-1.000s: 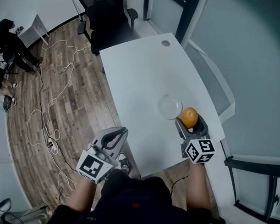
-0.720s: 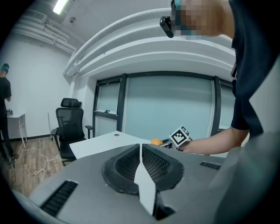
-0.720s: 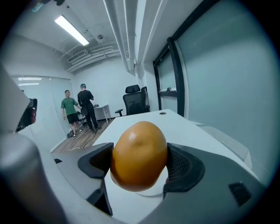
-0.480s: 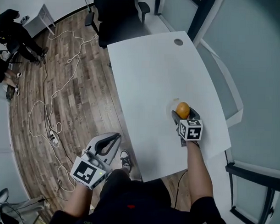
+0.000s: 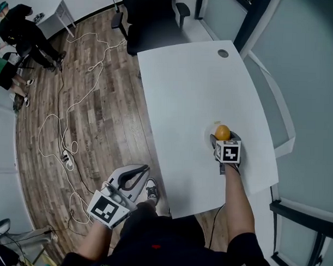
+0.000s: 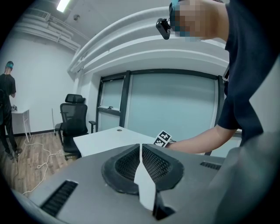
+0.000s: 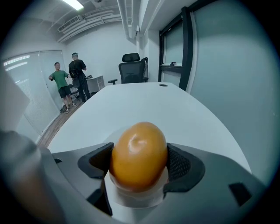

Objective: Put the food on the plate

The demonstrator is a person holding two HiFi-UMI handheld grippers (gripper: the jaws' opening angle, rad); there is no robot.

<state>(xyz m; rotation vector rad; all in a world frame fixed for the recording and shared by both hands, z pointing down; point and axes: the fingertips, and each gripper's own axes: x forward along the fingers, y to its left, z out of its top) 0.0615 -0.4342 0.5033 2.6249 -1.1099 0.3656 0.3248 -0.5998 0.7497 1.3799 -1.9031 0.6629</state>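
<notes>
The orange, in the head view, is gripped in the right tongs near the right edge of the table. A second earlier it was held just beside the plate, toward the near edge. It has since been carried over the plate, which is now almost wholly hidden beneath it, so only lowering and release appear to be left. The left tongs are held off the table's near left corner, above the floor.

In the left gripper view, the left tongs are seen pressed together with nothing between them.

In the right gripper view, the orange is clamped between both pads. A faint pale rim, probably the plate, is made out just behind it.

No brand or readable writing is shown. Only black-and-white square markers are carried on the cubes.
</notes>
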